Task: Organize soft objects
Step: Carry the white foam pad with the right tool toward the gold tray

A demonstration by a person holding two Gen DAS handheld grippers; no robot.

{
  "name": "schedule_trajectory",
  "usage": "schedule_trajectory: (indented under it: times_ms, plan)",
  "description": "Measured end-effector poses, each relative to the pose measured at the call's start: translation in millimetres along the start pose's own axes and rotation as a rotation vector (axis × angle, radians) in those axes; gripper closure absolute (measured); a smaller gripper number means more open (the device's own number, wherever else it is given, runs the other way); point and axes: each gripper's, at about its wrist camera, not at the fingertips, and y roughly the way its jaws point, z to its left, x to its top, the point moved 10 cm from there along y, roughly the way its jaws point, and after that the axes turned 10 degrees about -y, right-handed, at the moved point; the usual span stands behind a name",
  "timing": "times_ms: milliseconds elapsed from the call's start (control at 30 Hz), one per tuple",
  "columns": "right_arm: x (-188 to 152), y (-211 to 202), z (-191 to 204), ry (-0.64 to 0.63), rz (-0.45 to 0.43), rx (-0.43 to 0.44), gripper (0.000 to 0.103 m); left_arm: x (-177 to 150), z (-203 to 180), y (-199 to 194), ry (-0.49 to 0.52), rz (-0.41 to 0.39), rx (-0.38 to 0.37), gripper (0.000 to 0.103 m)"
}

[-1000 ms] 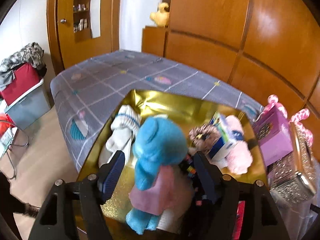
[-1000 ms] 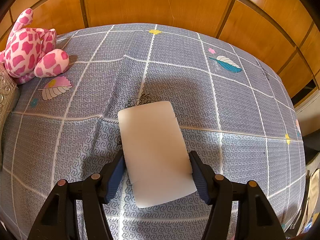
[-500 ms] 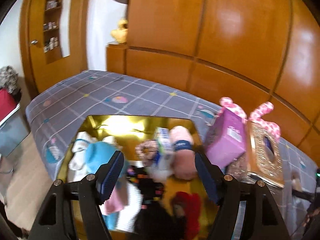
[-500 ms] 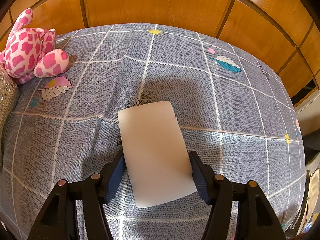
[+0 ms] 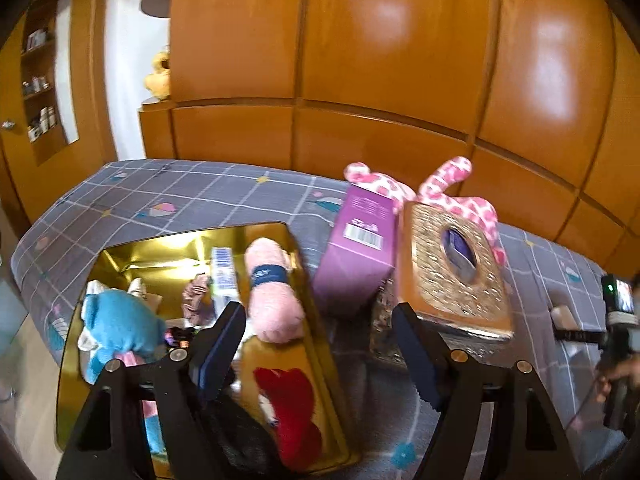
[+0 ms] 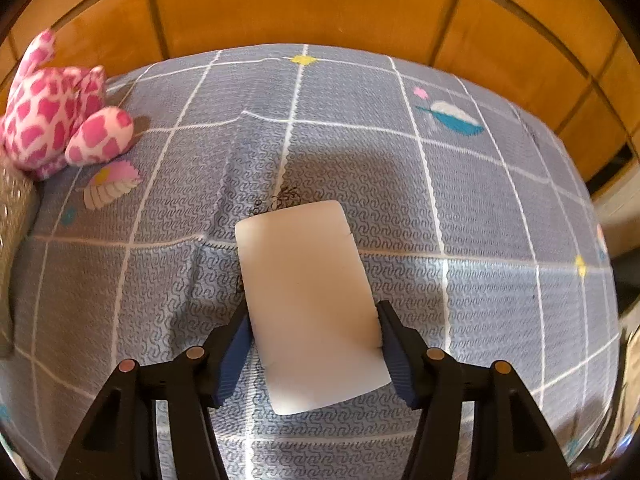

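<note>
Foam block (image 6: 310, 300), white and rectangular, lies on the grey bedspread (image 6: 460, 208) between the right gripper (image 6: 314, 350) pads, which pinch its long edges. It looks light and squashy, so a gentle mid-length squeeze should do. Left gripper (image 5: 320, 348), spread and empty, hangs by the gold tray (image 5: 320, 344), plush at 9 o'clock.

Home bedroom: quilted bed (image 6: 480, 208), wooden wardrobe doors (image 5: 400, 40).

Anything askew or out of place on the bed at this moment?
Yes: the purple box stands tilted, wedged between the gold tray and the glittery tissue box. The pink spotted plush sits outside the tray.
</note>
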Motion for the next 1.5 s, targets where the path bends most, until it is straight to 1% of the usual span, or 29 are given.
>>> schedule_trajectory:
  times_ms: [200, 367, 467, 567, 633, 667, 767, 833, 933, 1000, 1267, 1333, 1500]
  plan:
    - [1.7, 0.0, -7.4, 0.057, -0.008, -0.045, 0.042, -4.9, -13.5, -7.0, 0.032, -0.003, -0.037, 0.025]
    - [0.5, -3.5, -13.9, 0.115, -0.014, -0.070, 0.042, -7.8, -15.1, -10.9, 0.030, 0.002, -0.056, 0.025]
    - [0.2, -5.4, -9.4, 0.153, -0.026, -0.073, 0.044, -10.4, -15.9, -12.1, 0.037, 0.007, -0.063, 0.025]
    - [4.7, -7.8, 2.1, 0.189, -0.057, -0.037, 0.044, -11.6, -16.2, -12.8, 0.035, 0.010, -0.066, 0.025]
    - [10.5, -14.0, 12.2, 0.186, -0.081, -0.018, 0.044, -12.3, -15.9, -13.4, 0.034, 0.011, -0.066, 0.025]
    - [14.1, -15.2, 20.2, 0.172, -0.083, 0.005, 0.044, -12.3, -15.2, -13.8, 0.031, 0.011, -0.066, 0.025]
    - [20.1, -13.2, 36.4, 0.131, -0.060, 0.022, 0.044, -12.7, -13.6, -13.9, 0.022, 0.016, -0.068, 0.024]
    - [25.4, -11.2, 43.5, 0.138, -0.057, 0.055, 0.044, -13.2, -12.5, -14.6, 0.019, 0.014, -0.065, 0.024]
    - [32.4, -16.4, 54.9, 0.142, -0.072, 0.074, 0.044, -14.9, -10.2, -14.4, 0.015, 0.019, -0.061, 0.024]
    - [38.8, -25.2, 64.7, 0.139, -0.099, 0.097, 0.044, -15.1, -7.9, -14.1, 0.012, 0.020, -0.058, 0.024]
    - [72.2, -78.0, 101.7, 0.077, -0.257, 0.173, 0.044, -15.0, 5.0, -10.7, -0.015, 0.029, -0.034, 0.021]
    - [79.0, -88.2, 113.1, 0.049, -0.277, 0.186, 0.044, -15.4, 9.0, -9.4, -0.023, 0.033, -0.028, 0.020]
    - [90.1, -112.2, 131.9, 0.025, -0.326, 0.244, 0.044, -15.2, 26.1, -7.5, -0.054, 0.036, 0.005, 0.020]
